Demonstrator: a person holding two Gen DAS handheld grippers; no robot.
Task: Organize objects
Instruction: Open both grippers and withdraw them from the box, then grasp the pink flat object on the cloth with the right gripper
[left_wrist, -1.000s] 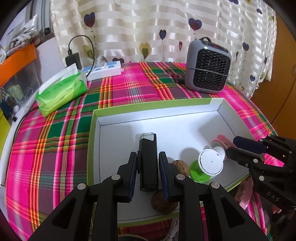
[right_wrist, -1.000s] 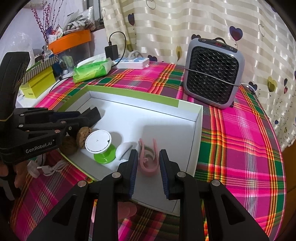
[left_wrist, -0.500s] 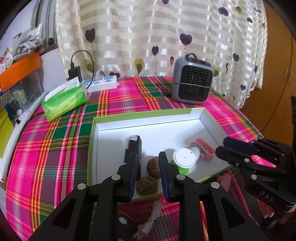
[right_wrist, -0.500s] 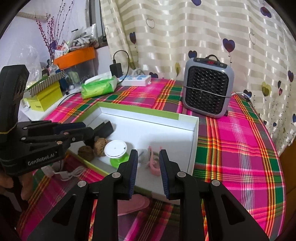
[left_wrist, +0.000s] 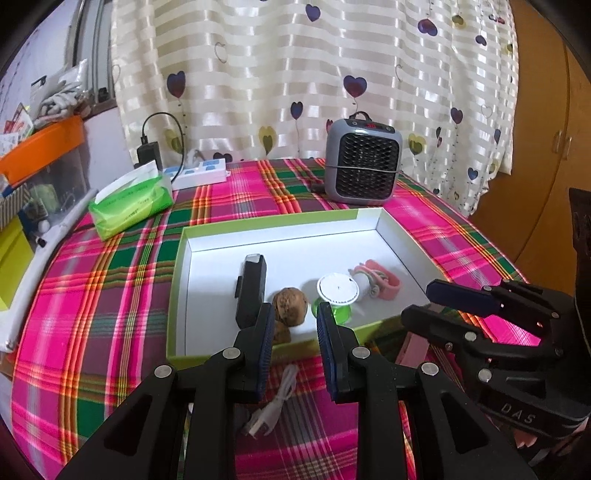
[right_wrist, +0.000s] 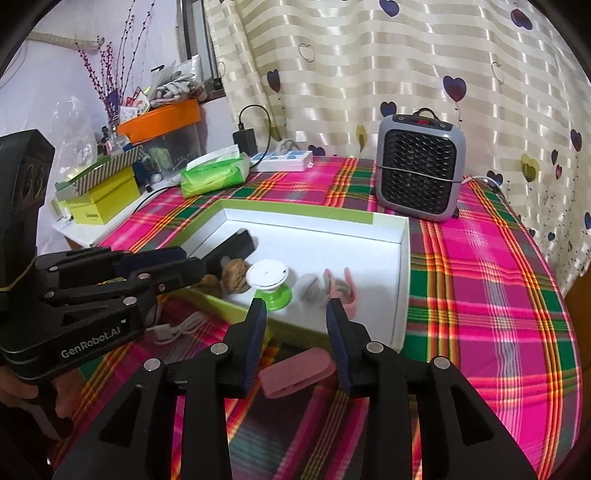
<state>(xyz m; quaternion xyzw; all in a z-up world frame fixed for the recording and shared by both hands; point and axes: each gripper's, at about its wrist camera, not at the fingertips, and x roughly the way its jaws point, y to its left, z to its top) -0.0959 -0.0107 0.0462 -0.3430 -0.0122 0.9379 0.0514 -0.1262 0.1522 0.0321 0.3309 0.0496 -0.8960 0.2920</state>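
Observation:
A white box with a green rim (left_wrist: 258, 229) (right_wrist: 402, 280) lies on the plaid cloth. In it are a black device (left_wrist: 251, 291) (right_wrist: 236, 245), two walnuts (left_wrist: 290, 310) (right_wrist: 234, 280), a white-topped green stand (left_wrist: 338, 295) (right_wrist: 269, 284) and a pink clip (left_wrist: 380, 282) (right_wrist: 340, 291). My left gripper (left_wrist: 295, 317) (right_wrist: 184, 266) hovers open over the box's near edge, nothing between its fingers. My right gripper (right_wrist: 295, 314) (left_wrist: 443, 302) hangs before the box's near right corner, jaws opening and empty. Below it a flat pink piece (right_wrist: 295, 371) lies on the cloth.
A white cable (left_wrist: 273, 402) lies on the cloth in front of the box. Behind the box stand a grey heater (left_wrist: 362, 166) (right_wrist: 419, 166), a green tissue pack (left_wrist: 129, 203) and a power strip (left_wrist: 199, 173). A yellow box (right_wrist: 99, 199) and an orange bin (right_wrist: 162, 120) crowd the left side.
Both grippers have drawn back and up from the box. The black device stays behind in the box, as does the pink clip. The right jaws have widened.

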